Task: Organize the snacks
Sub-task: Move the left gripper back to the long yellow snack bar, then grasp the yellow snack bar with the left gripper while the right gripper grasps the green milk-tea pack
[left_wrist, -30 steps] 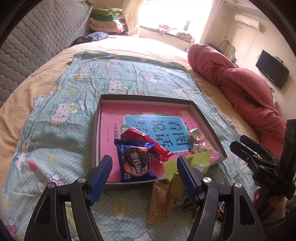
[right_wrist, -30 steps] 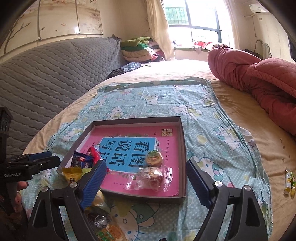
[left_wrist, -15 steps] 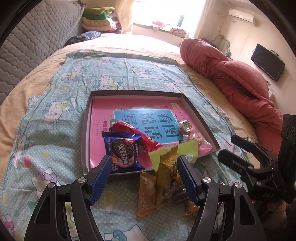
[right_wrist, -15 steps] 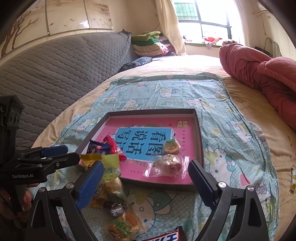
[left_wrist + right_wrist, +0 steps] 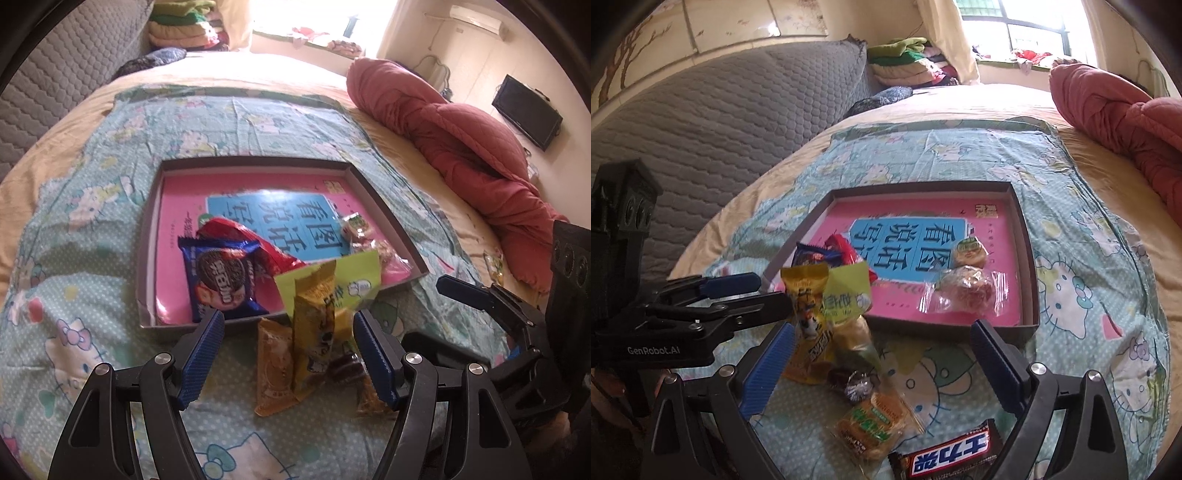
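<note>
A shallow grey box (image 5: 147, 236) with a pink and blue liner lies on the bed; it also shows in the right wrist view (image 5: 1028, 254). In it are a blue Oreo pack (image 5: 221, 275), a red pack (image 5: 251, 240) and clear-wrapped sweets (image 5: 964, 288). In front of the box lies a pile of loose snacks: a yellow pack (image 5: 314, 325), an orange pack (image 5: 273, 369), a green packet (image 5: 351, 280), a biscuit pack (image 5: 875, 428) and a Snickers bar (image 5: 949, 454). My left gripper (image 5: 290, 354) is open around the pile. My right gripper (image 5: 882, 365) is open above it.
A Hello Kitty sheet (image 5: 92, 229) covers the bed. A red quilt (image 5: 461, 147) lies at the right. A grey padded headboard (image 5: 720, 122) stands at the left. Folded clothes (image 5: 905, 62) are stacked at the far end. A small snack (image 5: 493, 262) lies beside the quilt.
Both grippers have pulled back from the box toward the near edge, so the pile of loose snacks in front of it now shows between the fingers. Both stay open.
</note>
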Demonstrator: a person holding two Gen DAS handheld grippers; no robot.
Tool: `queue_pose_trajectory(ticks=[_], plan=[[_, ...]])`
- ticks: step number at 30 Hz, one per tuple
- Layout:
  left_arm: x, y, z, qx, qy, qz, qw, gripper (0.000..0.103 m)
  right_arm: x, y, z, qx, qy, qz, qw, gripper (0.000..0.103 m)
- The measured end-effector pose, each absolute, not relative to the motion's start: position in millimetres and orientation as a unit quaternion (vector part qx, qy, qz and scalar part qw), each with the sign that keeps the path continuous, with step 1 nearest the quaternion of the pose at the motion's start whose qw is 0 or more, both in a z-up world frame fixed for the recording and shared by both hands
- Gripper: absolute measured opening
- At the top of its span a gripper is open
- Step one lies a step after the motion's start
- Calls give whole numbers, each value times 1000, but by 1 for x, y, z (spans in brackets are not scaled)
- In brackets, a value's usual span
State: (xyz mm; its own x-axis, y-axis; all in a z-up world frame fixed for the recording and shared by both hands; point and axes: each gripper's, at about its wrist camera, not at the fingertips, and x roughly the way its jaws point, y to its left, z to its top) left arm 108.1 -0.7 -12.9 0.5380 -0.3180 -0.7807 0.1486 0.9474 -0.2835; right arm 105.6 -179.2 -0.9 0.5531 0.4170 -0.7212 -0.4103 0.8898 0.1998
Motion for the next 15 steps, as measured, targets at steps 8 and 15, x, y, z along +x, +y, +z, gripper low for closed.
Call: queue_pose_trajectory(ticks=[8,15], plan=[[111,-4,-26,-107,478,-146,860,74,98,-168,-11,-41,428,221,875,96],[116,-1,-31,-125,476,-150,857,67,100,-167,-18,-43,435,215,873,96]])
